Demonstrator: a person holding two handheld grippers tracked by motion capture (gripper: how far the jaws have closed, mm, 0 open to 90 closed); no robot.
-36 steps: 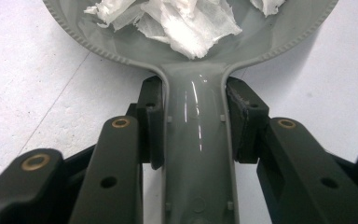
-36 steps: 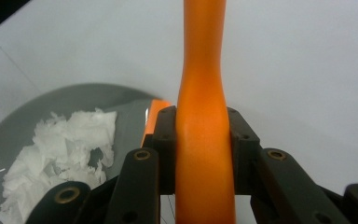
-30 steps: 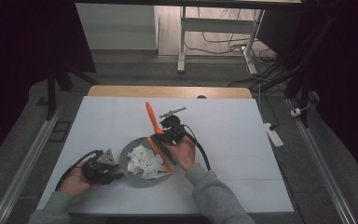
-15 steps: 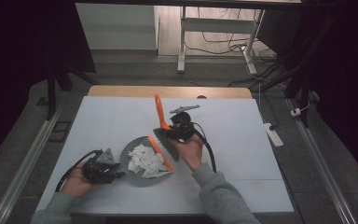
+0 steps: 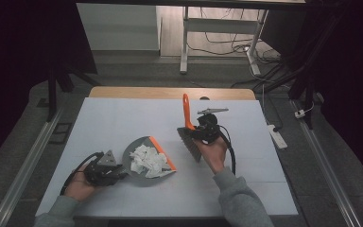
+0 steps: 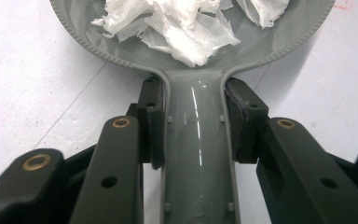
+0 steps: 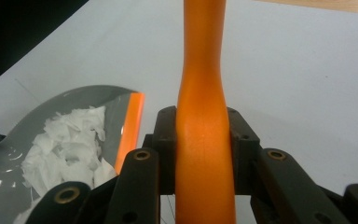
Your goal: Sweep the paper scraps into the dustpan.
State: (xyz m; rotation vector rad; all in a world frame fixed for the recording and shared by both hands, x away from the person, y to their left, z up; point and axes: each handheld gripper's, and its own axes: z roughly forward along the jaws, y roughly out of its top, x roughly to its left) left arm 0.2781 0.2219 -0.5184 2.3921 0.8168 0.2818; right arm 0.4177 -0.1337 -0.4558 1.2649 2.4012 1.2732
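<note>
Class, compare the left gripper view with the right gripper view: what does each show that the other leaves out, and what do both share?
Left gripper view alone: the left gripper shut on the dustpan handle, black pads at both sides of it.

Right gripper view alone: the right gripper shut on the orange brush handle, the dustpan's orange lip, and a wooden strip along the table's far edge.

Both: the grey dustpan, the torn white paper inside it, and the white table.

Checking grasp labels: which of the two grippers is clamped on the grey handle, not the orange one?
The left gripper. Its pads pinch the grey dustpan handle, paper scraps inside. The right gripper clamps the brush by its orange handle.
</note>
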